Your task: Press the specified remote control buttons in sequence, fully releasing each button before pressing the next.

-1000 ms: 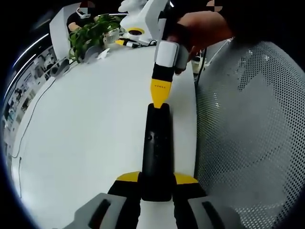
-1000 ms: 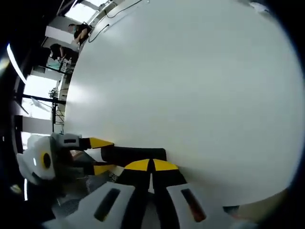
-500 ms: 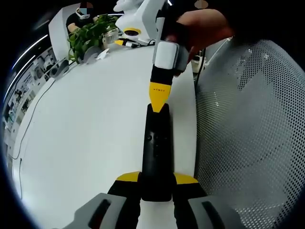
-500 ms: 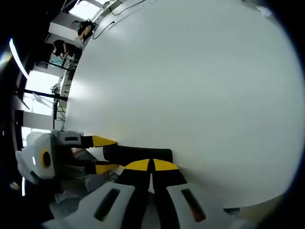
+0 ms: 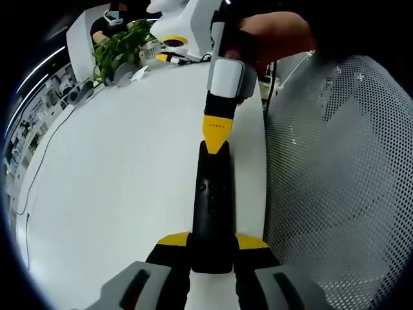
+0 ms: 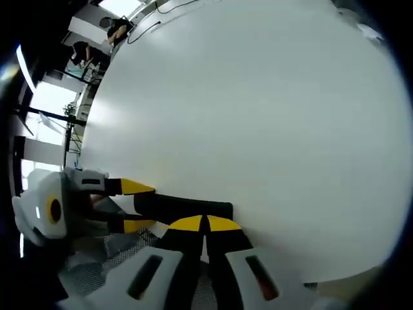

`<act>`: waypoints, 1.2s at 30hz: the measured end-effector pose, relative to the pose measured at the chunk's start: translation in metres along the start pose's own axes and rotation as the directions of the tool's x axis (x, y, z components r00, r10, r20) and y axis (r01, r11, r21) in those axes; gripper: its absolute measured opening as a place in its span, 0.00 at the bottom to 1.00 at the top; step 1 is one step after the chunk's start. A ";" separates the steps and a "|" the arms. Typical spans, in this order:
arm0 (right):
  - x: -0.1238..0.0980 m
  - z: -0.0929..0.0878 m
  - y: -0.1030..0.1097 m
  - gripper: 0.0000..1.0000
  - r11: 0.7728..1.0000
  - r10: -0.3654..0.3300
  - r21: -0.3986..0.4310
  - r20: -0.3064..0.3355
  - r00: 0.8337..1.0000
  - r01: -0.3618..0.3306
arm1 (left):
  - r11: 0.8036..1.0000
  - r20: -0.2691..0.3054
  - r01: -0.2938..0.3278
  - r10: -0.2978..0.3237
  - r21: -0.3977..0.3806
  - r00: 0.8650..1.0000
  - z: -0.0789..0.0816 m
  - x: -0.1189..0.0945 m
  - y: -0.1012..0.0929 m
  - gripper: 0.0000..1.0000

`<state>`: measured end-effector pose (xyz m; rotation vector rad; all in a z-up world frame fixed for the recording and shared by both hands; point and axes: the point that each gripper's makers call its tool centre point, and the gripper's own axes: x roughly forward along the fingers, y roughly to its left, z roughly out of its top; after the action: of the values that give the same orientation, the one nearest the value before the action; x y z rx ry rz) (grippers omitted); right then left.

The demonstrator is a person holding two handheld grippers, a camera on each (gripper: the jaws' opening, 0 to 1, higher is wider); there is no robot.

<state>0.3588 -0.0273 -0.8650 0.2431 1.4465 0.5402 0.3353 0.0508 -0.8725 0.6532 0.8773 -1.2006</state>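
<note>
Left claw (image 5: pixel 213 248) around remote (image 5: pixel 213 200).

The left hand-held gripper (image 5: pixel 211 248) is squeezing its two jaws on something dark. The right hand-held gripper (image 6: pixel 205 224) is pointing down with its jaws pressed together, and a hand (image 5: pixel 274 35) is gripping it.

Yellow jaw tips on black fingers, set in grey-white housings with dark slots, are seen on the left hand-held gripper (image 5: pixel 211 248) and on the right hand-held gripper (image 6: pixel 205 224). On the right one, a white block body and a yellow wedge tip with small dark markings are shown in the left gripper view. A dark sleeve (image 5: pixel 335 26) is worn above the hand (image 5: pixel 274 42).
</note>
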 end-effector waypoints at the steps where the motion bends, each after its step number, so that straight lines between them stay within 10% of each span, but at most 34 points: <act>1: 0.000 0.000 0.001 0.00 1.000 -0.022 0.009 0.003 1.000 0.022 | 1.000 0.000 0.000 0.000 0.002 1.000 0.000 0.000 0.000 0.25; 10: 0.001 0.000 0.002 0.00 0.963 -0.139 -0.232 0.009 0.990 0.137 | 1.000 0.006 -0.001 0.001 -0.012 1.000 0.000 0.000 0.000 0.25; 36: 0.002 -0.001 0.007 0.00 0.974 -0.109 -0.204 -0.020 0.994 0.102 | 1.000 0.024 -0.001 0.001 0.001 1.000 0.001 -0.001 0.000 0.25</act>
<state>0.3559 -0.0202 -0.8634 -0.0040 1.4140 0.6018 0.3354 0.0505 -0.8717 0.6391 0.8561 -1.2057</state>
